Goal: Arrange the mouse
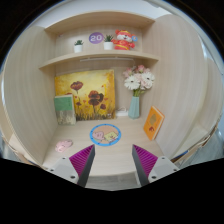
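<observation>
Open surface (112, 152) lies before the round mat (105, 134); behind it, a painting (84, 95) and vase (135, 105) block the back.

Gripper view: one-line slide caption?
Open claw hovers before a desk nook: round mat, flower painting, vase of flowers; no mouse visible.

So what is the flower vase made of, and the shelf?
The vase looks like glass or glazed ceramic: pale teal and smooth, too small to tell which. The shelf looks like light wood or laminate, matte and pale beige. The gripper is open, its fingers holding nothing.
</observation>
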Tool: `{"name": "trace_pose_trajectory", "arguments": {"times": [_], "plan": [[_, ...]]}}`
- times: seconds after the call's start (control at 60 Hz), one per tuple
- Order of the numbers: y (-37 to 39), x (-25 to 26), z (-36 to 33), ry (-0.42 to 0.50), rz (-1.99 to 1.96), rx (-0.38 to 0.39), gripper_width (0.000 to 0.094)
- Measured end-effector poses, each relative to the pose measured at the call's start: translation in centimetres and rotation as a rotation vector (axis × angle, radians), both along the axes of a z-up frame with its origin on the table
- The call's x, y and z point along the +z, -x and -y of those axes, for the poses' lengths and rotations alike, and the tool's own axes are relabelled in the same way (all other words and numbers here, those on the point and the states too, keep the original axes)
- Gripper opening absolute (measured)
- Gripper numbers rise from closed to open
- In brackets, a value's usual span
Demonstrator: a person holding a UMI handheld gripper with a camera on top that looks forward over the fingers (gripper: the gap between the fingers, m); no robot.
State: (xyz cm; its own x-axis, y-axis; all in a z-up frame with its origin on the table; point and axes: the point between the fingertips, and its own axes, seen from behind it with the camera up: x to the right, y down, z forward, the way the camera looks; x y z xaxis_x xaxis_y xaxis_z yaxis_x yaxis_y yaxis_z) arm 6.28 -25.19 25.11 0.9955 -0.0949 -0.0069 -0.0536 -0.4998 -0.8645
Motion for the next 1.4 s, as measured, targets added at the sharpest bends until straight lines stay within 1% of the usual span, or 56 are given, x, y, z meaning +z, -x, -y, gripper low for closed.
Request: {"name": "trace_pose_trajectory", "arguments": {"times": [0.083, 0.233, 0.333, 0.45, 0.55, 0.667, 0.783, 0.883, 0.983, 1.083, 1.267, 1.317, 1.4], "plan": [[3.1, -5.8, 0.2, 0.076, -0.007, 0.012, 0.0744], [10.7, -14.5, -0.2, 0.192, -0.025, 0.076, 0.0743], [16.9, -18.8, -2.0, 0.231, -0.062, 0.129, 0.0744], [23.3, -22.1, -5.0, 0.271, -0.098, 0.187, 0.0745], [27.5, -23.7, -8.2, 0.282, -0.113, 0.222, 0.0744], [30.5, -25.3, -11.8, 0.292, -0.131, 0.231, 0.0742], [31.6, -26.3, -15.1, 0.299, -0.133, 0.211, 0.074], [32.4, -26.1, -18.1, 0.285, -0.136, 0.183, 0.0752], [33.0, -26.1, -20.9, 0.281, -0.125, 0.178, 0.0744], [34.7, -26.0, -23.4, 0.272, -0.139, 0.202, 0.0745], [35.7, -26.4, -25.2, 0.312, -0.053, 0.237, 0.0738], [35.7, -26.5, -25.4, 0.316, -0.037, 0.236, 0.0723], [35.1, -26.8, -25.6, 0.323, 0.005, 0.224, 0.0624]]}}
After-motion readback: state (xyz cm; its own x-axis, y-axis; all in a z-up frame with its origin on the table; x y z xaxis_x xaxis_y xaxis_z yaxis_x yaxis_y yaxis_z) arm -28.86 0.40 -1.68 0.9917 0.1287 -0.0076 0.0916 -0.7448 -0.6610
